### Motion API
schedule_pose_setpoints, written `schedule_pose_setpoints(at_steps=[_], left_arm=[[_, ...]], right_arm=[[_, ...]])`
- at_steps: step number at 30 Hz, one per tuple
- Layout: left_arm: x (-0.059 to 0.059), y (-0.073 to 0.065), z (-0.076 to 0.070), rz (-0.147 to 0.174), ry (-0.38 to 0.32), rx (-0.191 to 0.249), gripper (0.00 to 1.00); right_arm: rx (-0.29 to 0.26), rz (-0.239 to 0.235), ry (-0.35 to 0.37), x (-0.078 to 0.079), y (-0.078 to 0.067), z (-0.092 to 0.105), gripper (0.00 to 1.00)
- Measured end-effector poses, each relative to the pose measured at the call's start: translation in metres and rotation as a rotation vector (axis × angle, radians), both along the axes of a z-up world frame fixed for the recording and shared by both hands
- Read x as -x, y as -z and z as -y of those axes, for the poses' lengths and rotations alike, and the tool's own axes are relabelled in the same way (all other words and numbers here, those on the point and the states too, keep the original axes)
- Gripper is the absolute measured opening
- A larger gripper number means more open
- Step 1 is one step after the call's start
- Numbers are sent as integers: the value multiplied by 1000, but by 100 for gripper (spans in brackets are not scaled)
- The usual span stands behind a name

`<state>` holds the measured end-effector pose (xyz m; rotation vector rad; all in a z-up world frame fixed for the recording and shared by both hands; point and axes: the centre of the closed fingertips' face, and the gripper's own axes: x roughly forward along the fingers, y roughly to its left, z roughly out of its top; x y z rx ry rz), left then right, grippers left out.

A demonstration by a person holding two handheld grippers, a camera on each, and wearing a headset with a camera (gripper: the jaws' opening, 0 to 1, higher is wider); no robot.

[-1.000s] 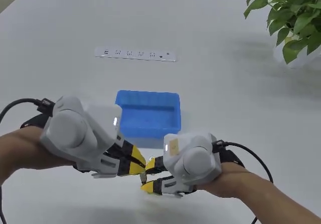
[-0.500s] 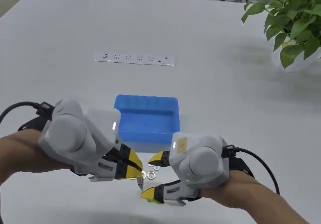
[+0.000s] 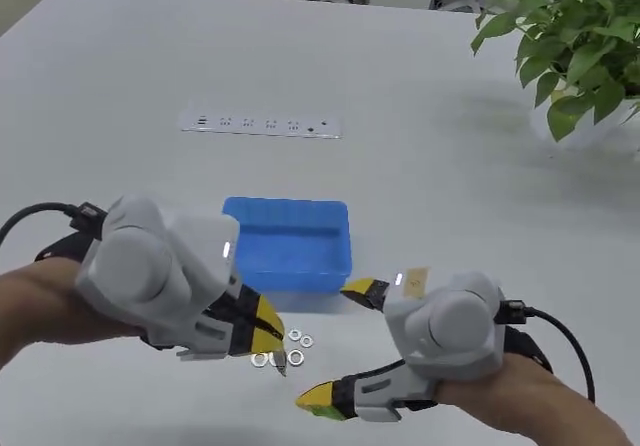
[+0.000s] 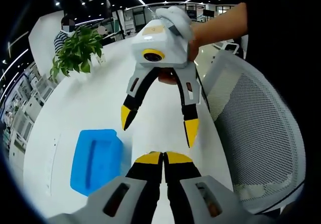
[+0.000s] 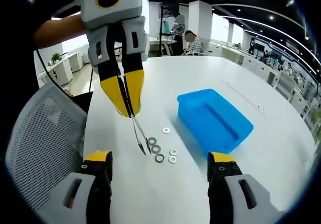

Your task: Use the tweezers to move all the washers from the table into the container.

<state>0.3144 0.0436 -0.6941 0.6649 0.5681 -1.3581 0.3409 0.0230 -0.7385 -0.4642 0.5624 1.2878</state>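
My left gripper (image 5: pixel 126 101) has its yellow-tipped jaws pressed together on the tweezers (image 5: pixel 140 136), whose thin metal prongs slant down to the table (image 3: pixel 430 166) and end just beside the washers (image 5: pixel 160 157); whether the tip touches one I cannot tell; my right gripper (image 3: pixel 335 344) hangs with its jaws spread wide and nothing between them, close to the same cluster; the washers are small flat rings of bright metal, lying loose and near one another on the smooth pale top, a little short of the blue plastic container (image 5: pixel 213 114), a shallow rectangular tray with low upright walls; I judge the main risk to be the washers themselves, since thin rings lying flush on a slick surface give a fine tip little to catch, and a push from the side would likely skid one into its neighbours and scatter the group; the slender tweezers could also twist or slip in my hard jaws if I squeeze unevenly; a washer pinched by its edge might spring free before it clears the container's wall; and my open right jaws, this close, could brush the cluster.
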Motion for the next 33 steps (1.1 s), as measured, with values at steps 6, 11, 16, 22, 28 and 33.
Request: schedule_pose_setpoints(at_steps=[6, 11, 16, 22, 28, 33], left_arm=[[-2, -2, 3, 5, 7, -2, 5], [-4, -3, 5, 7, 11, -4, 5], [-7, -3, 7, 11, 15, -1, 5], [-12, 0, 9, 11, 24, -4, 5], [-14, 3, 9, 11, 31, -8, 5], [-14, 10, 10, 0, 40, -22, 5]], right_arm=[[-27, -10, 25, -3, -4, 5, 92], [-47, -8, 45, -5, -8, 8, 99], [-57, -12, 55, -5, -8, 11, 100], [-51, -9, 57, -4, -6, 14, 100], [-42, -14, 56, -2, -4, 16, 99], [-38, -14, 55, -1, -2, 17, 98]])
